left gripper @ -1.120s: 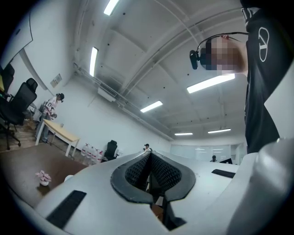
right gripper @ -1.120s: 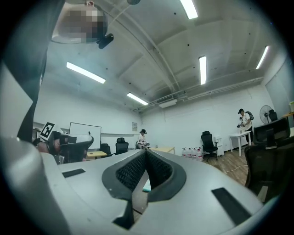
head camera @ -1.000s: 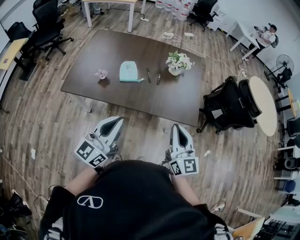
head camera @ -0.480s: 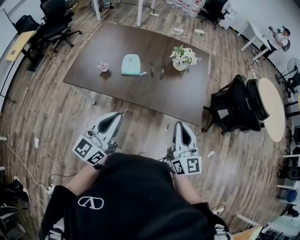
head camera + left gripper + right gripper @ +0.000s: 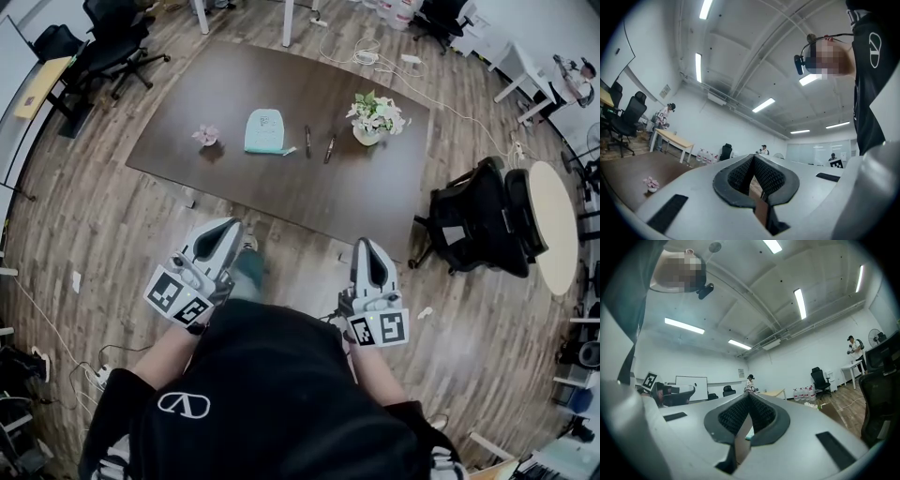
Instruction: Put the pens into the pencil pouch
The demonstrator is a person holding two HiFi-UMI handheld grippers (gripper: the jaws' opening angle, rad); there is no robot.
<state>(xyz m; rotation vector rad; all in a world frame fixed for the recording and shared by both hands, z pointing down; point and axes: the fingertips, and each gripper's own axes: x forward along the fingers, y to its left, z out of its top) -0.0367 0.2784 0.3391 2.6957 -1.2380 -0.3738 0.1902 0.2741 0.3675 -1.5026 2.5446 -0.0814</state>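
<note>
Pens (image 5: 307, 142) are lying on the table (image 5: 356, 197) well ahead of both tools, long axes running away from me, just right of the pencil pouch (image 5: 264, 130) — I am judging the right gripper (image 5: 366, 244) nearer than the left gripper (image 5: 228, 225); both are sitting closed, empty.

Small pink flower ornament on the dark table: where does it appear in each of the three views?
Head view: small pink flower ornament, on the left part of the dark brown table.
Left gripper view: low left, on that table.
Right gripper view: not in it.
Shared landmark: row of water bottles.
</note>
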